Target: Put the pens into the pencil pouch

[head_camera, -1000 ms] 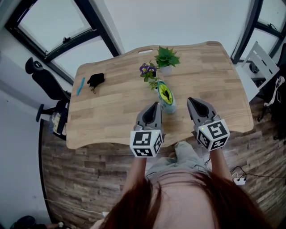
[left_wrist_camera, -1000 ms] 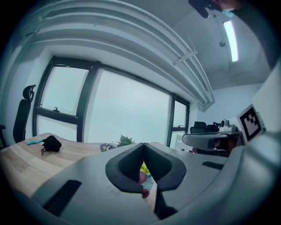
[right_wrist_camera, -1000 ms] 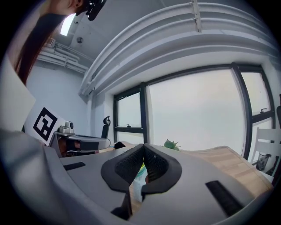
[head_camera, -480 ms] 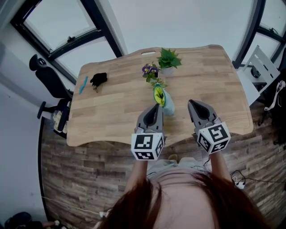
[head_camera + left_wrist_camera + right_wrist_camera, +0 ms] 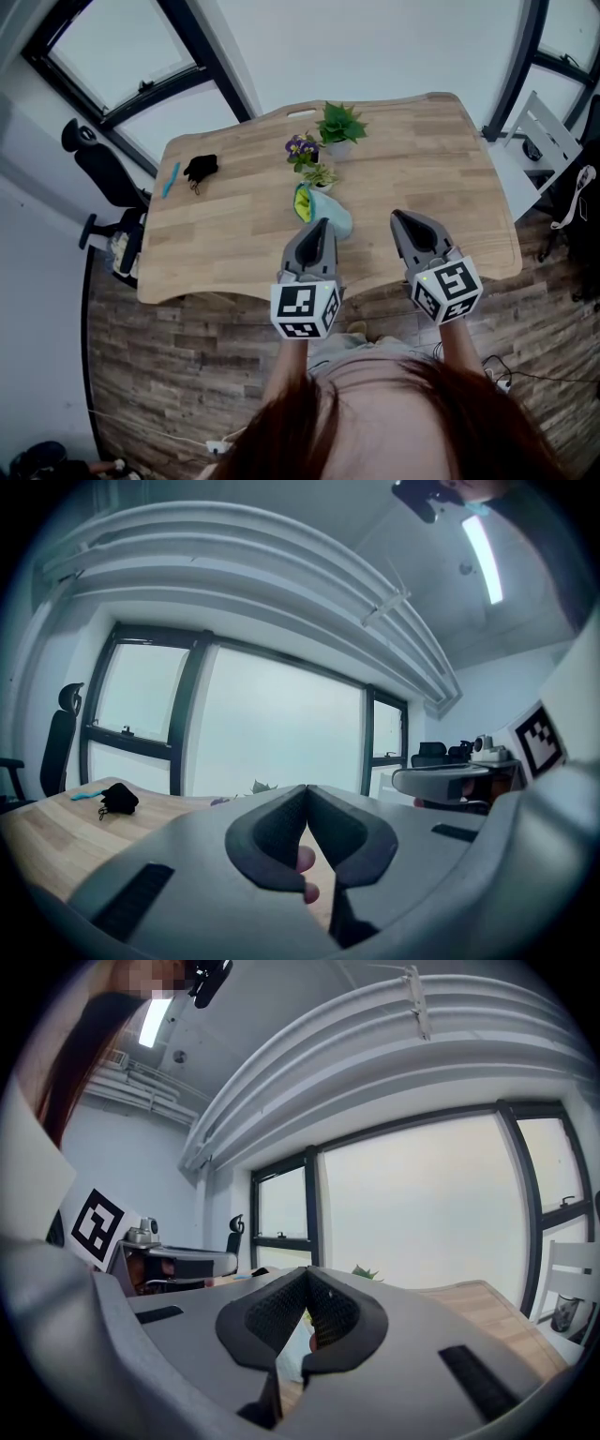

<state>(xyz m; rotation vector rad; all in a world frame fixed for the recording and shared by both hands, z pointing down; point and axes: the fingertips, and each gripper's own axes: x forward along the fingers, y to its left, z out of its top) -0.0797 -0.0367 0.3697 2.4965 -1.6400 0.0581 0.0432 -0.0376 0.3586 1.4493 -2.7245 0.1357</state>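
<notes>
A light blue pencil pouch (image 5: 324,214) with a yellow-green lining lies mid-table, its mouth turned left. One blue pen (image 5: 170,179) lies far off at the table's left edge; the left gripper view also shows this pen (image 5: 86,794). My left gripper (image 5: 322,225) hovers just in front of the pouch, jaws shut and empty. My right gripper (image 5: 401,220) is to the pouch's right, also shut on nothing. In the gripper views the left gripper (image 5: 307,789) and the right gripper (image 5: 307,1274) have their pads pressed together.
A small black object (image 5: 200,169) lies beside the pen. A green potted plant (image 5: 339,122), purple flowers (image 5: 302,147) and a small plant (image 5: 322,175) stand behind the pouch. The wooden table (image 5: 441,159) has a wavy front edge. An office chair (image 5: 94,173) stands at the left.
Both grippers have drawn back slightly towards the person, still shut. In the head view the pouch now sits further left, with its mouth turned leftwards.
</notes>
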